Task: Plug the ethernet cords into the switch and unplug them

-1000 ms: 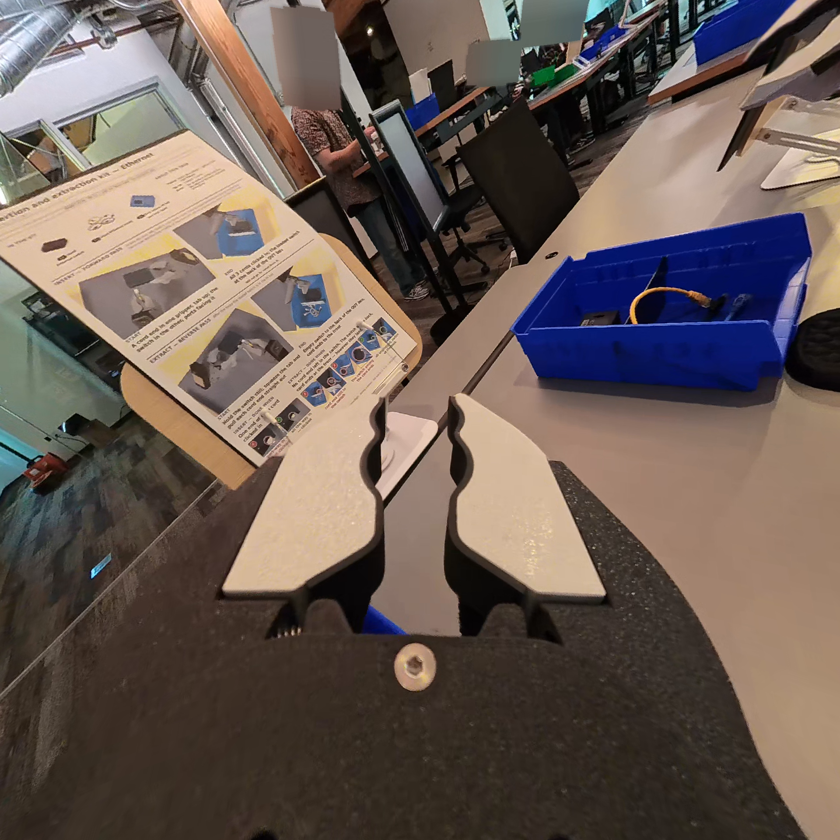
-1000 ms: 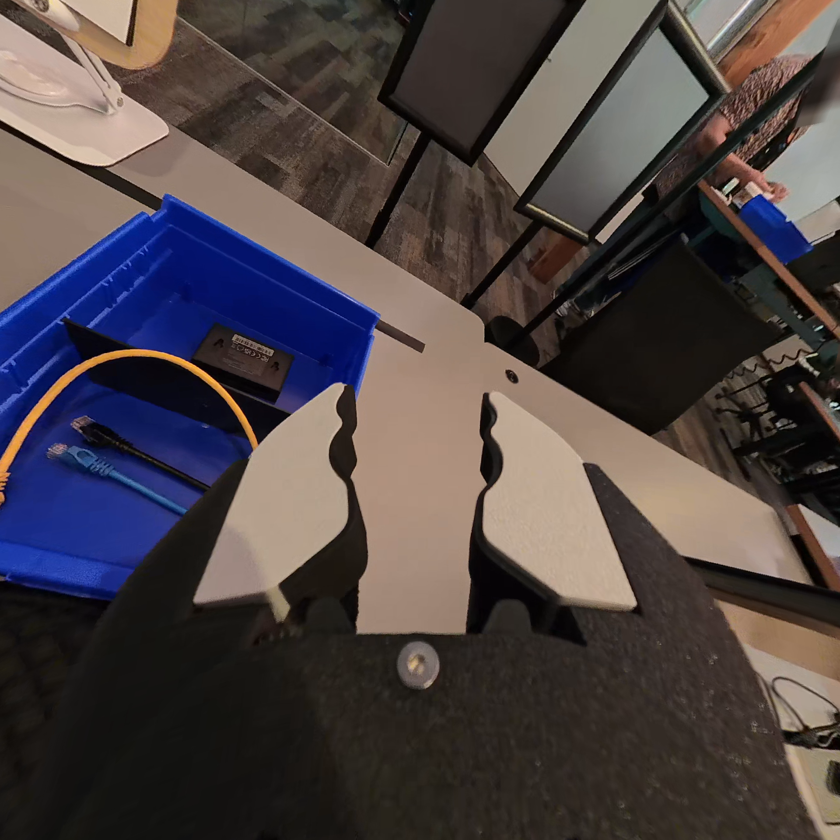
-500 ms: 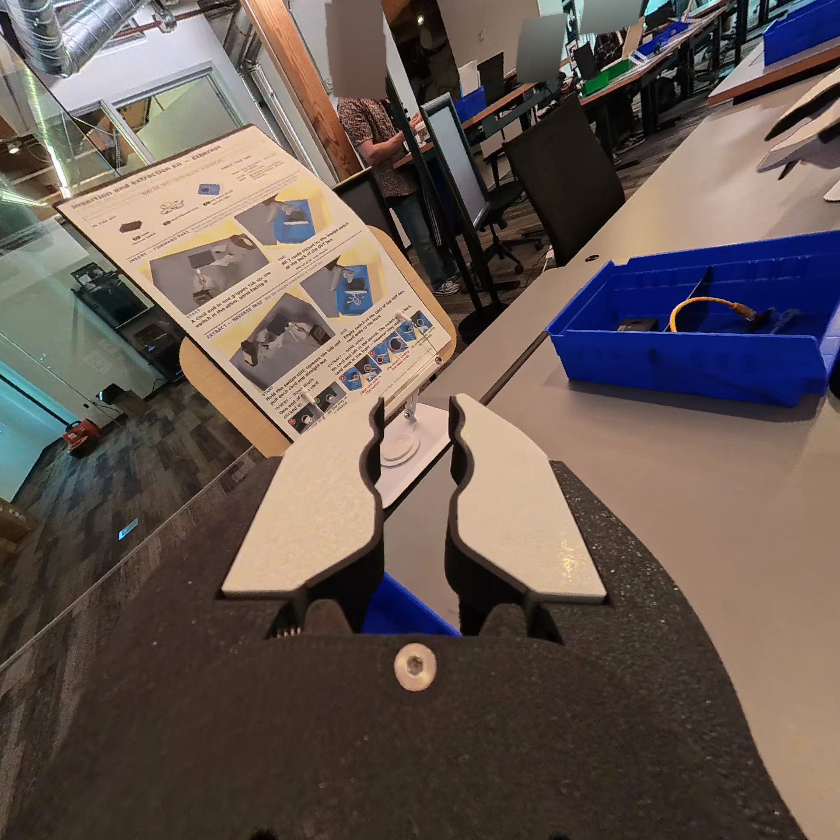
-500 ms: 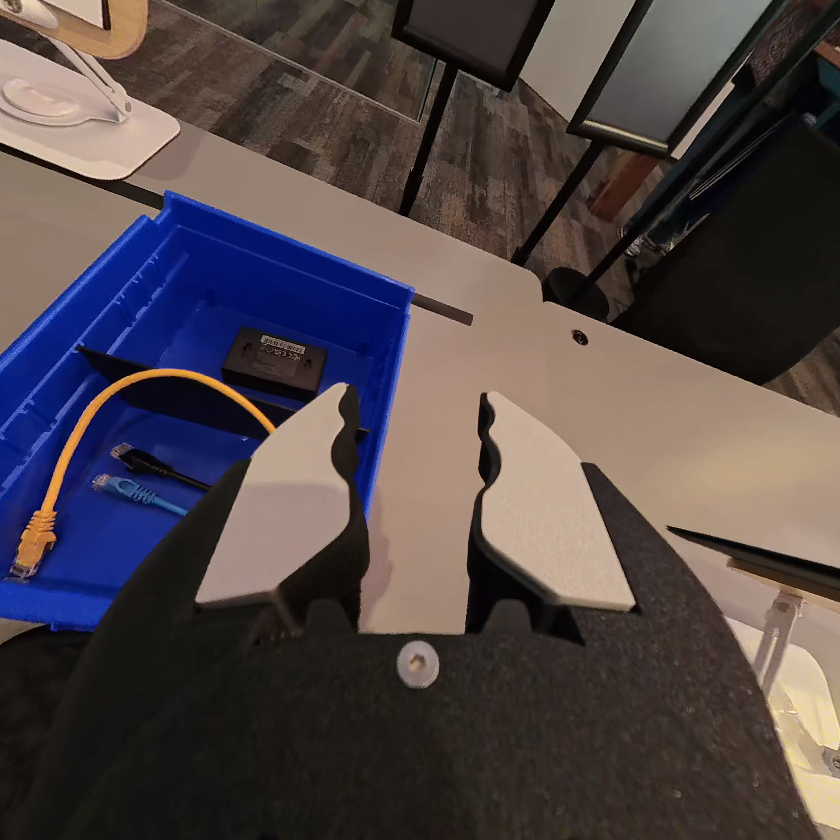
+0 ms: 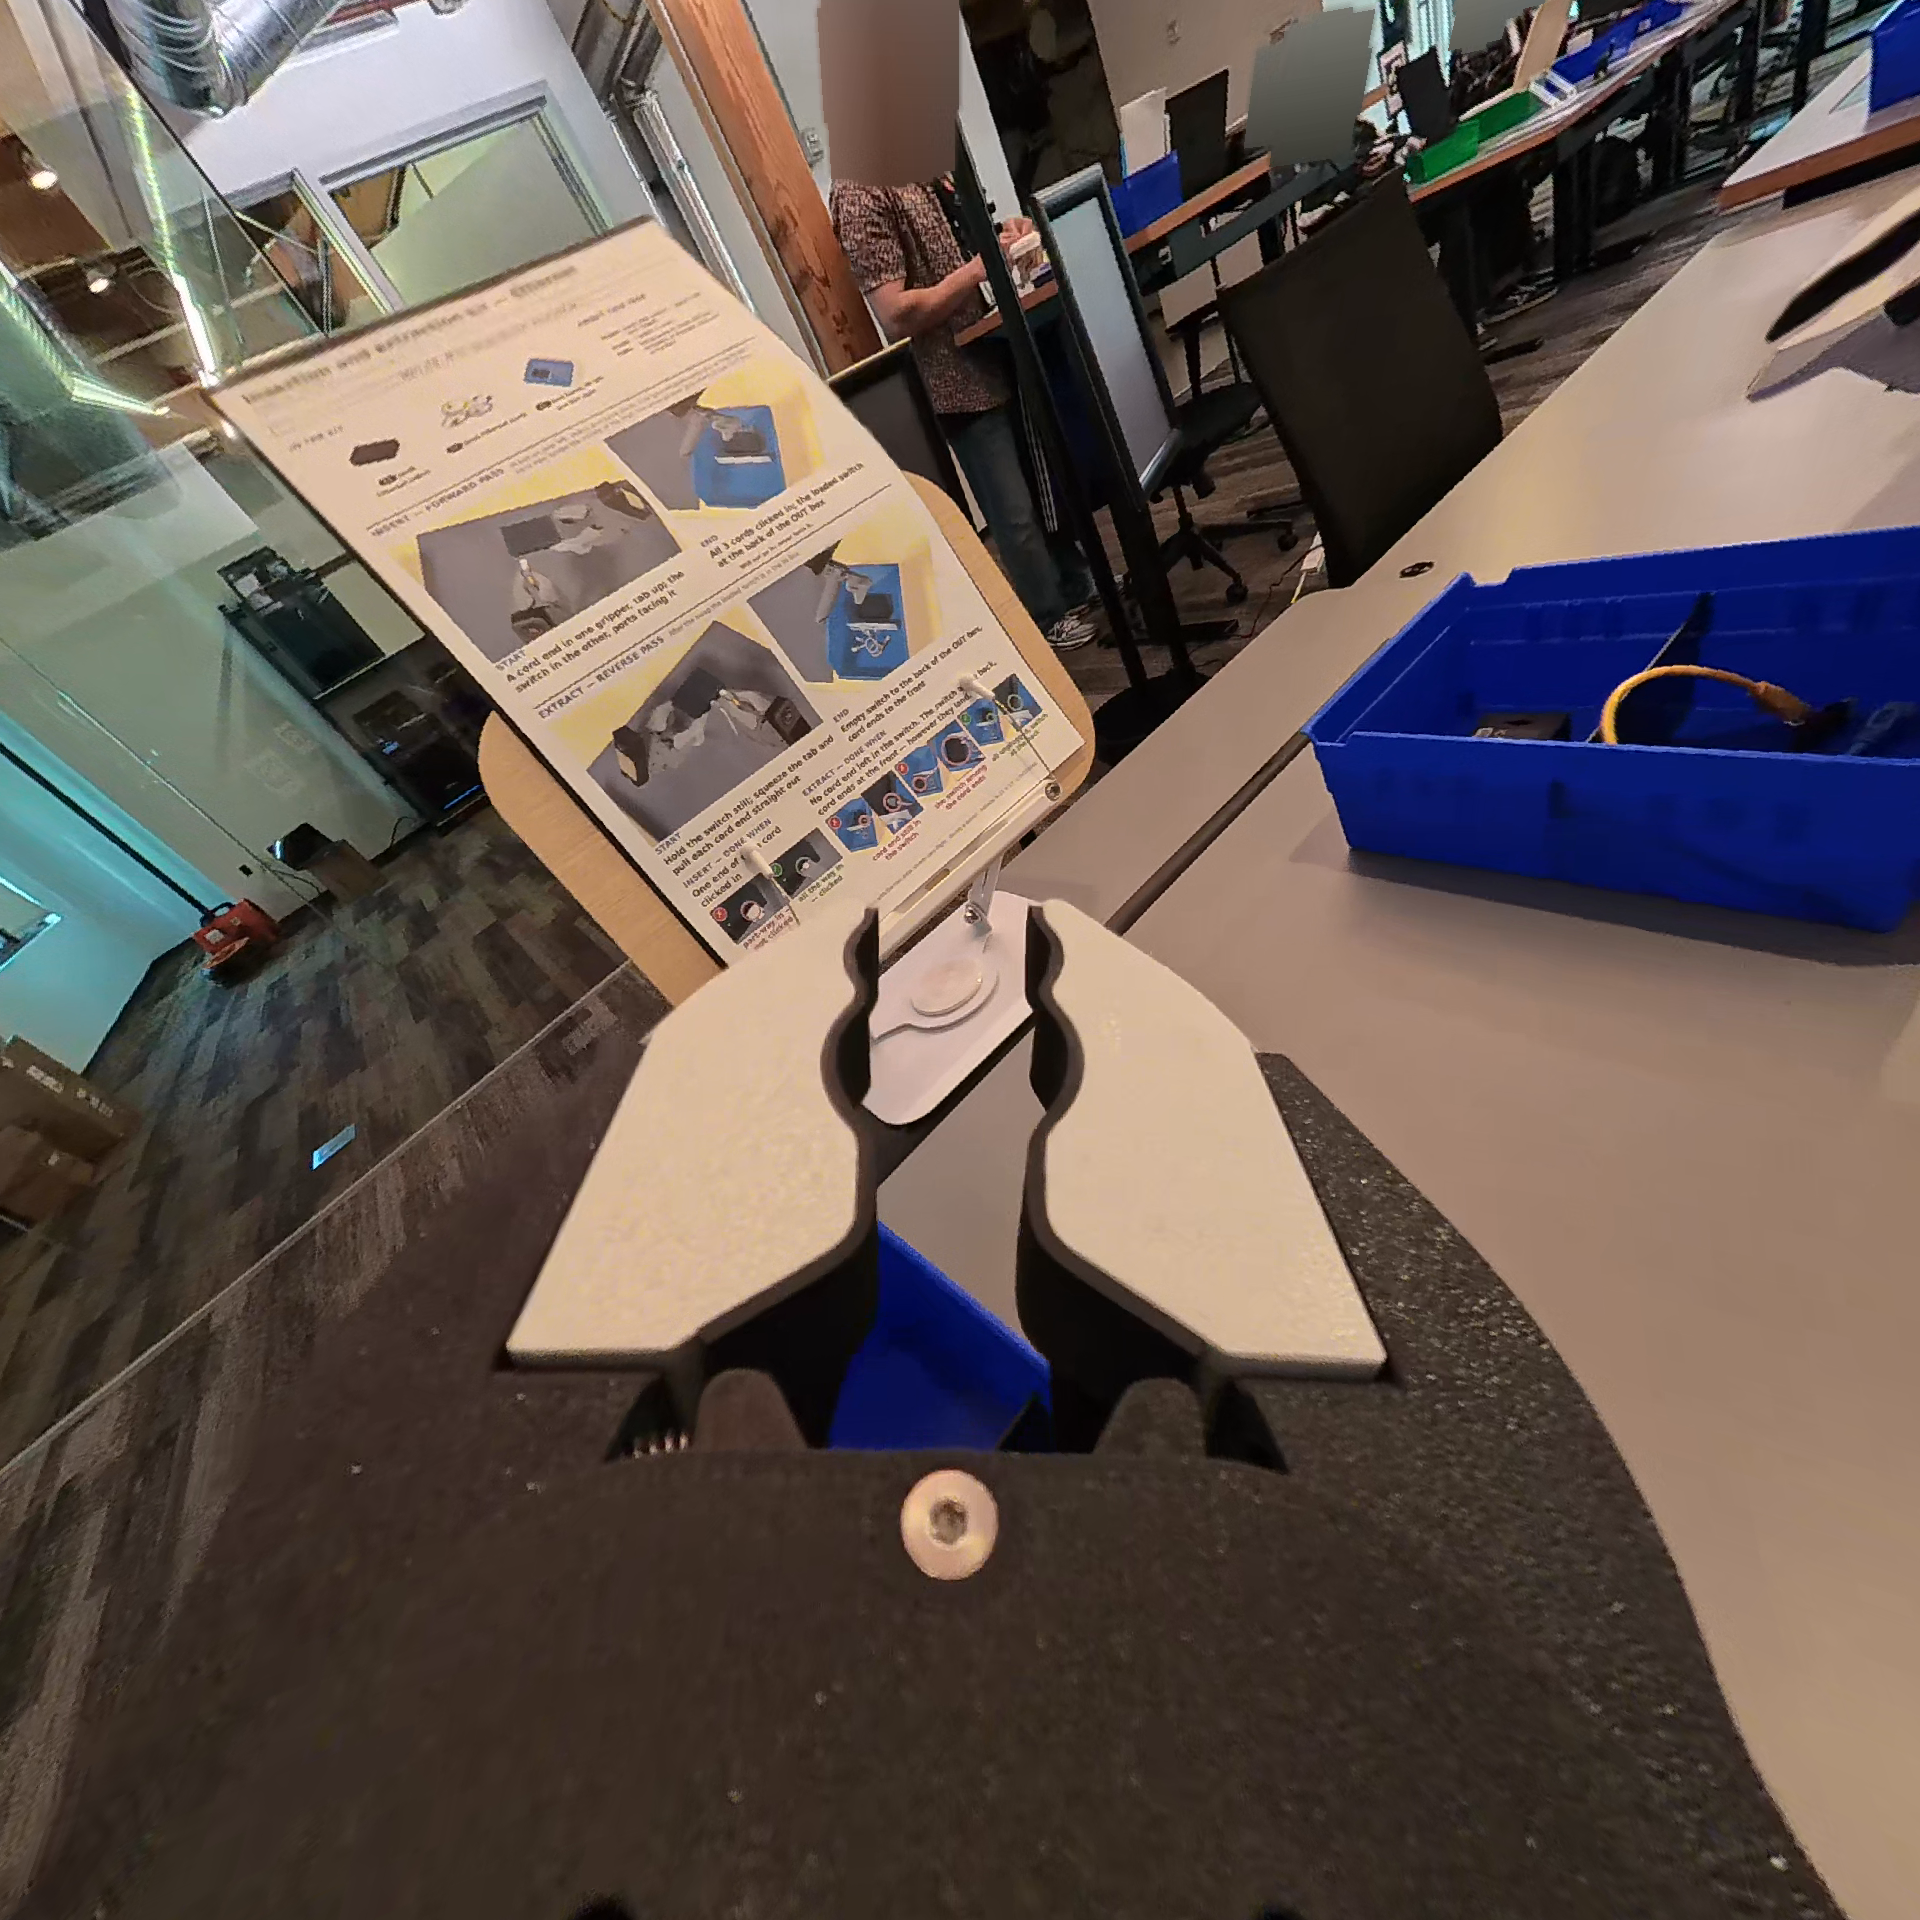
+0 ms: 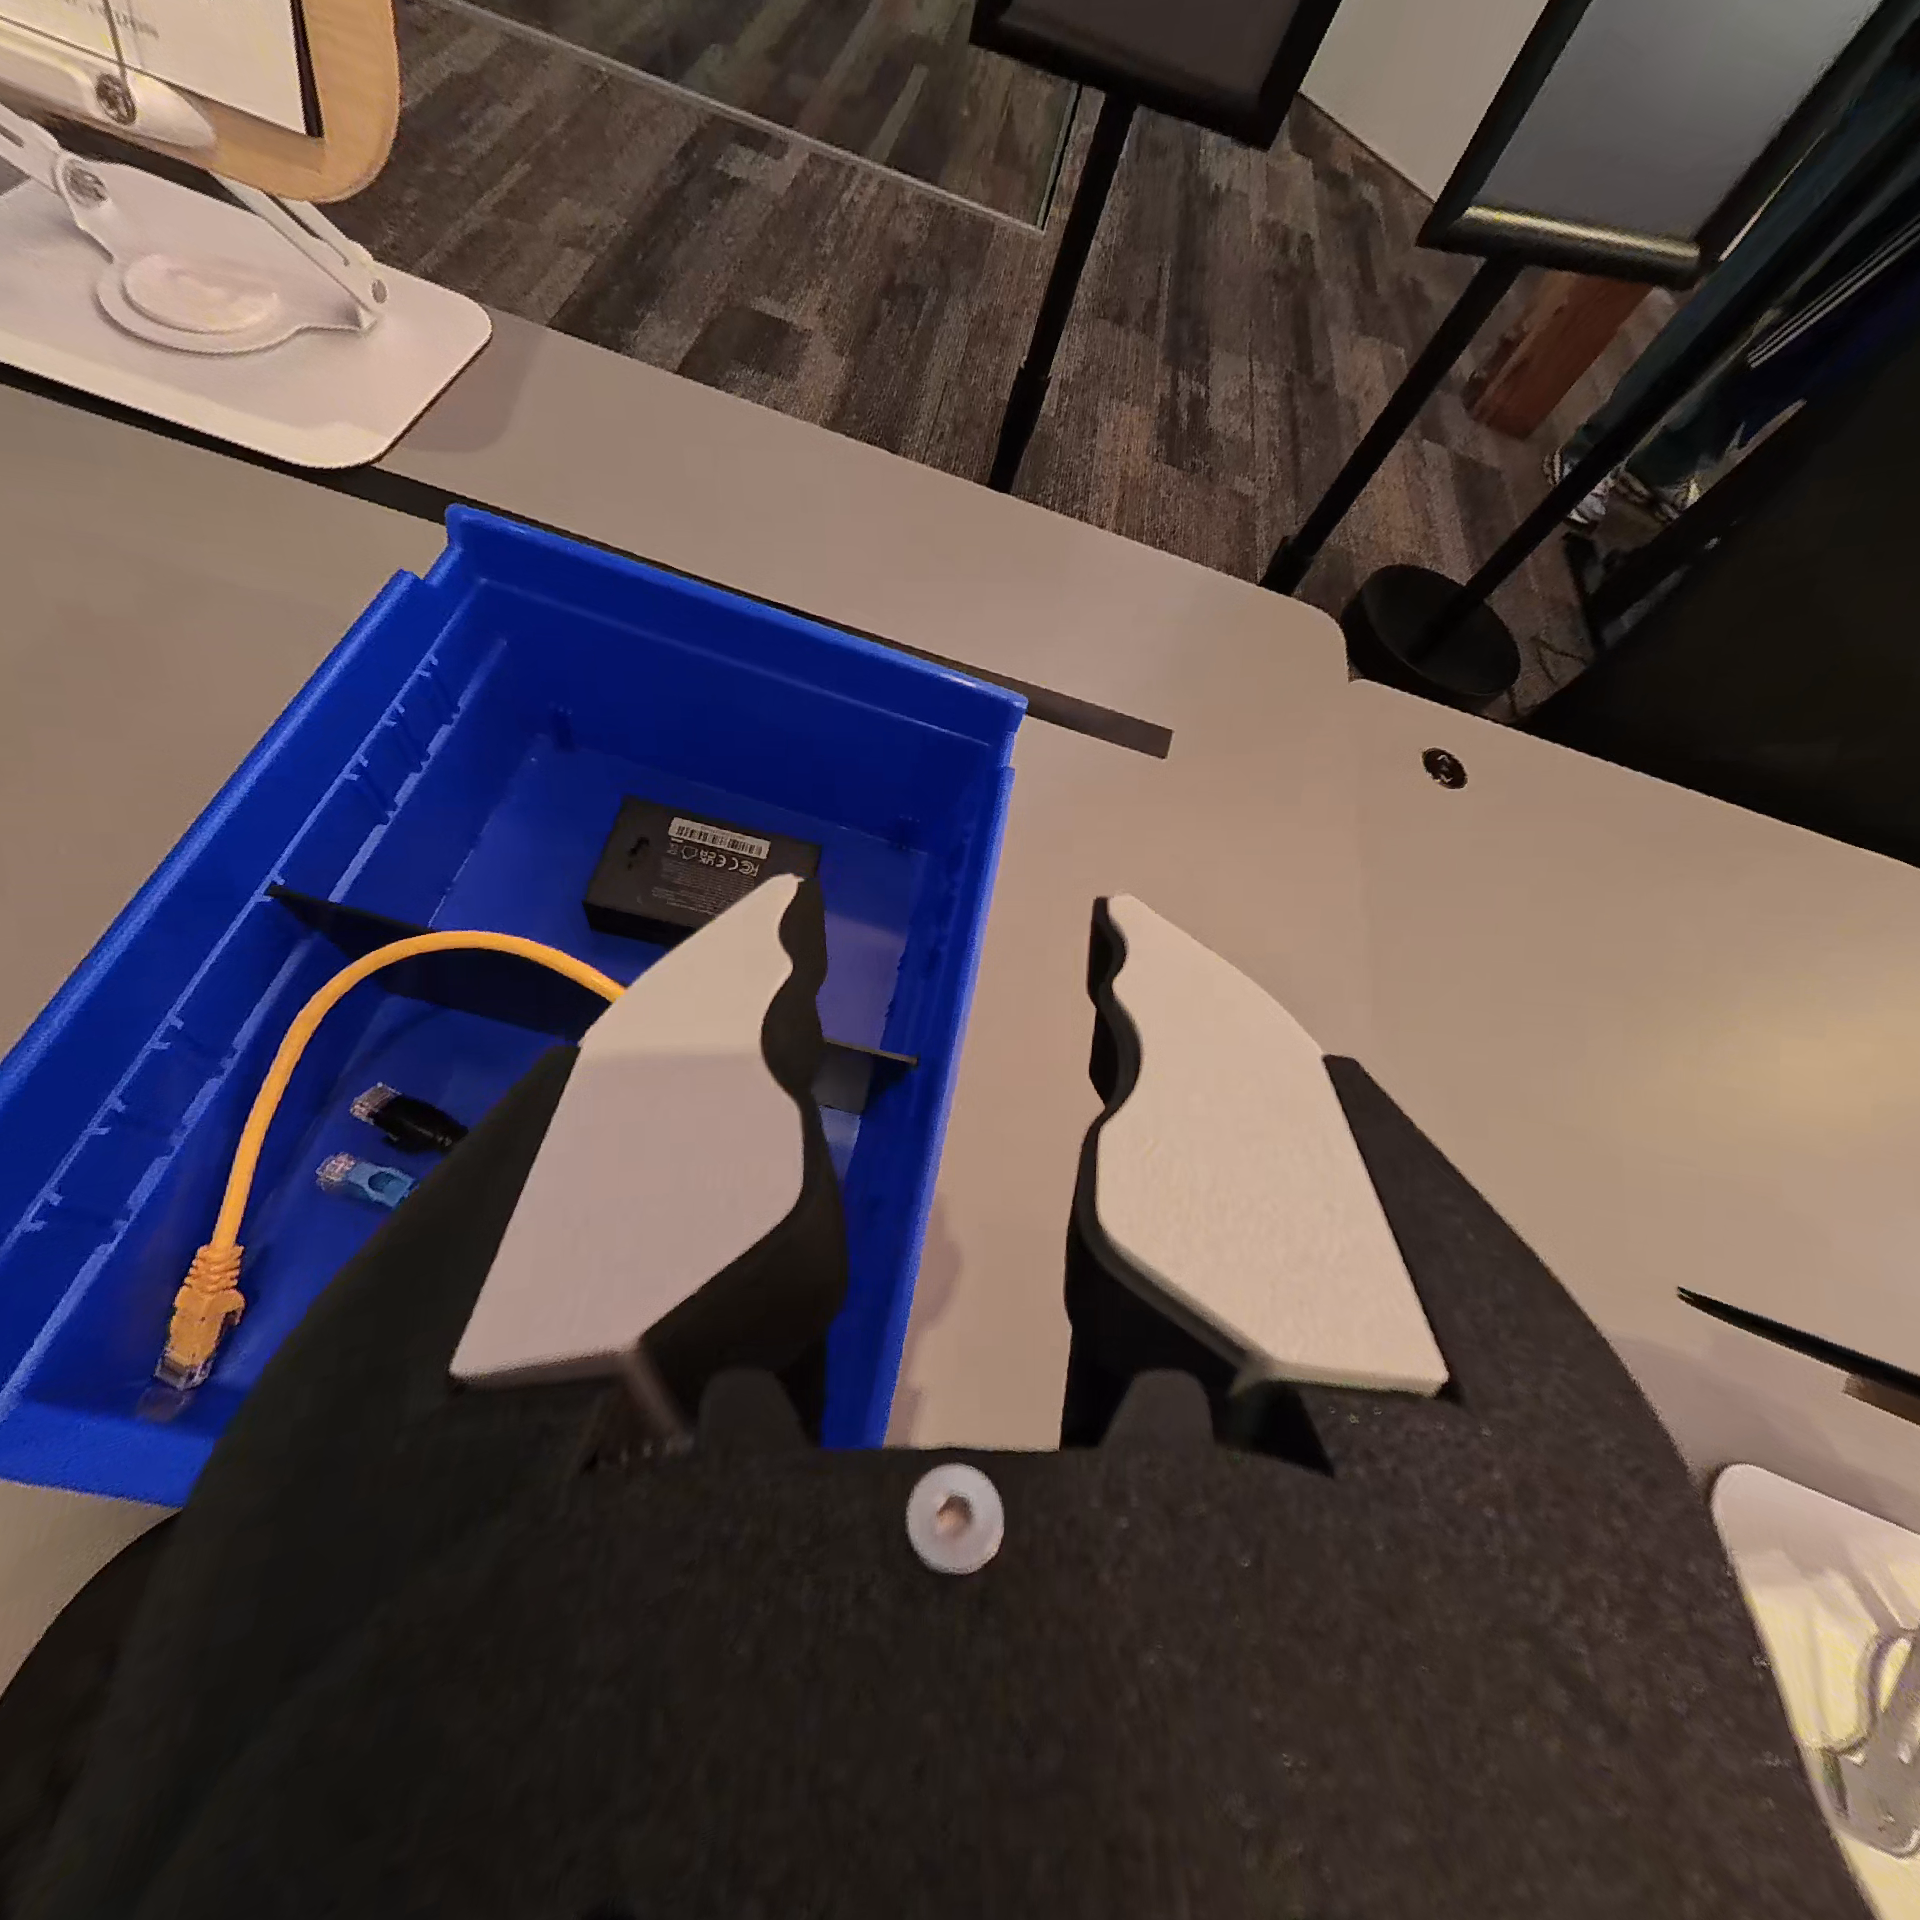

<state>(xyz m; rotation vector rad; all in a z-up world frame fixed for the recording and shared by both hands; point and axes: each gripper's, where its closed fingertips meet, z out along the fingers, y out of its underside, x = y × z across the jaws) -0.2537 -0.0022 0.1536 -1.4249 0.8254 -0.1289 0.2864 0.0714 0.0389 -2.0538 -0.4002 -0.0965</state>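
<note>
Both my grippers were empty with the fingers apart. My right gripper (image 6: 945, 914) hung over the counter (image 6: 1455, 987) at the right edge of the blue bin (image 6: 727, 665), its left finger over that edge. The black switch (image 6: 686, 868) sat in the bin's far compartment at about 11 o'clock, past a black divider (image 6: 343, 914). The yellow cord (image 6: 291, 1049), black plug (image 6: 400, 1112) and blue plug (image 6: 358, 1179) lay in the near compartment around 9 o'clock. My left gripper (image 5: 948, 940) pointed at a poster stand (image 5: 935, 997), with the bin at 2 o'clock.
</note>
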